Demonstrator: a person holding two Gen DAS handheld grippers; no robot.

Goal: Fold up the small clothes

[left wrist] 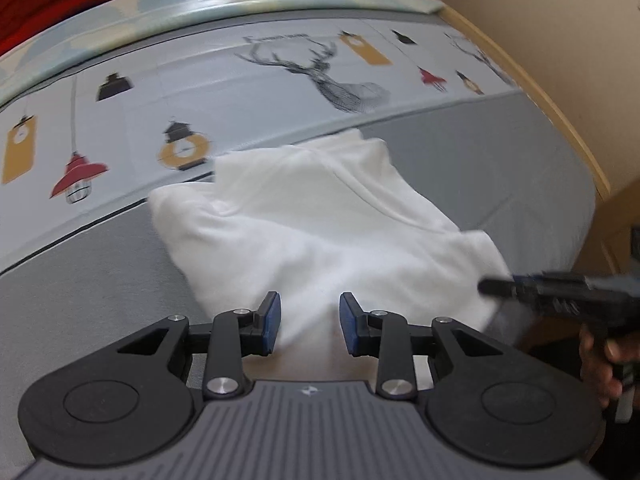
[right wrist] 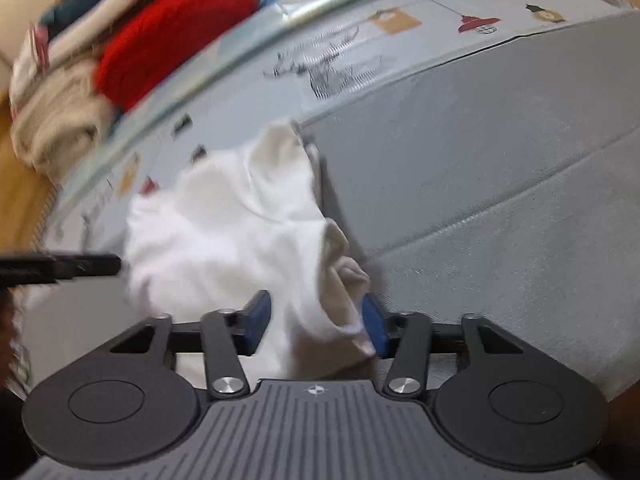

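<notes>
A small white garment (left wrist: 320, 224) lies partly folded on the grey bed cover (left wrist: 80, 300). My left gripper (left wrist: 310, 326) is open, its blue pads on either side of the garment's near edge. My right gripper (left wrist: 504, 286) enters from the right at the garment's right corner. In the right wrist view the white garment (right wrist: 224, 232) lies rumpled, and its near edge passes between the open blue pads of my right gripper (right wrist: 316, 326). The left gripper's black finger (right wrist: 80, 266) reaches the garment's left side. The view is blurred.
A printed sheet with a deer and lanterns (left wrist: 320, 76) runs across the back. A pile of clothes, red (right wrist: 168, 36) and beige (right wrist: 60, 120), sits at the back left. A wooden bed edge (left wrist: 560, 120) curves on the right.
</notes>
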